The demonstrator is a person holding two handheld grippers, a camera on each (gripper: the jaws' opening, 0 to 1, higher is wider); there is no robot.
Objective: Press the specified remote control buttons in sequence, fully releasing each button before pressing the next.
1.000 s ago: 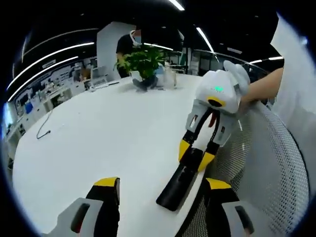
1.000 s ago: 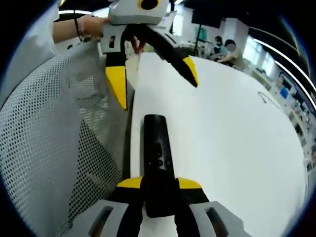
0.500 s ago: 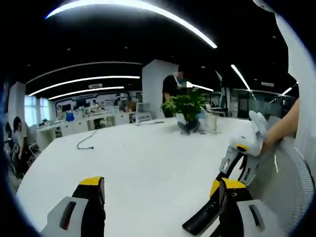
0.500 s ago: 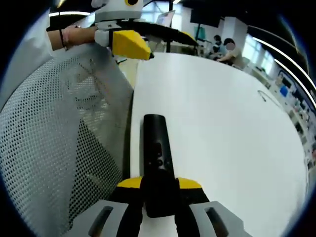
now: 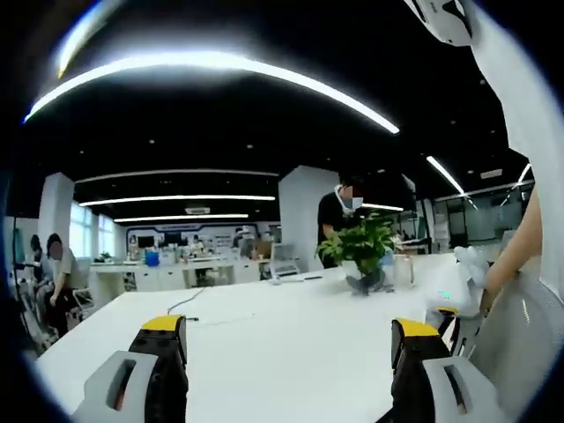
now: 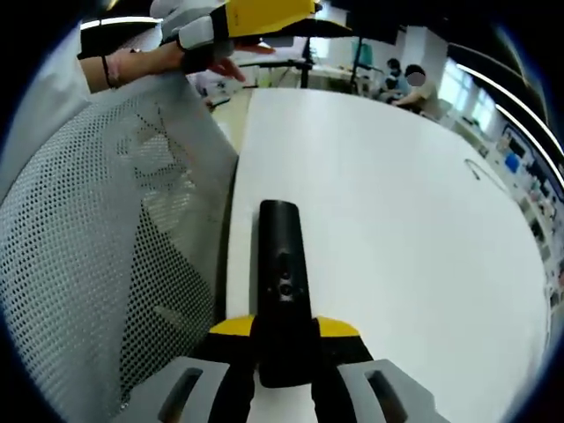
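Observation:
A black remote lies lengthwise on the white table, close to the table's edge. My right gripper is shut on its near end, and its small buttons face up. My left gripper hangs high above the table's far end, held by a hand. In the left gripper view my left gripper stands open with nothing between its jaws, well above the table. The right gripper peeks out at the right, partly behind my own jaw.
A white mesh chair back runs along the table's edge beside the remote. A potted plant and a standing person are at the table's far side. A thin cable lies on the table. Seated people are in the background.
The left gripper has risen and tilted up: the remote has dropped out of its view, and in the right gripper view it has climbed to the top edge. The remote stays gripped.

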